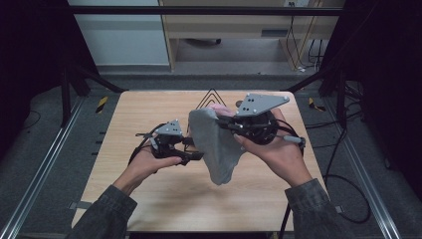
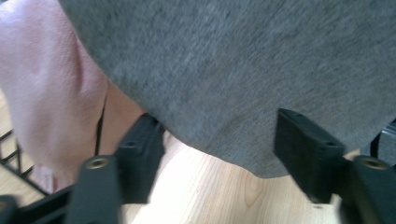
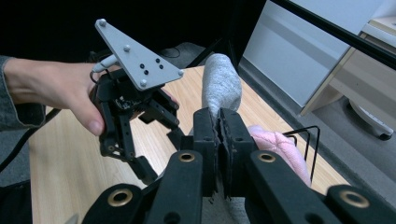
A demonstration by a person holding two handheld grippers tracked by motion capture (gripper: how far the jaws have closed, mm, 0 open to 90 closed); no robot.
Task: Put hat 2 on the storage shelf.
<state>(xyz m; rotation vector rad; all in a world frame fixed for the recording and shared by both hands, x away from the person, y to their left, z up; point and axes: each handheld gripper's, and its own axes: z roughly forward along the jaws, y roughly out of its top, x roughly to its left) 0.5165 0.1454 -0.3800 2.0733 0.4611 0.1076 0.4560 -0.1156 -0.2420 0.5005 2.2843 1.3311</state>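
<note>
Over the middle of the wooden counter (image 1: pixel 149 199), the right gripper (image 1: pixel 230 124) is raised, its fingers (image 3: pixel 205 135) pinched on the upper edge of a grey cloth (image 1: pixel 216 144) that hangs down. The left gripper (image 1: pixel 191 152) sits lower at nine o'clock of the cloth, fingers (image 2: pixel 306 149) wide beneath its hem. The left gripper view adds a pink cloth (image 2: pixel 46 93) behind.

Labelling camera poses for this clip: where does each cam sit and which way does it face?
High view: above the person's side, looking forward and down on the wooden table; both forearms, left tongs, right tongs.
Left gripper view: on the left tongs, jaws apart, facing the grey cloth's lower edge.
Right gripper view: on the right tongs, clamped on the cloth, facing the left hand.
All three share the grey cloth and the pink cloth.
</note>
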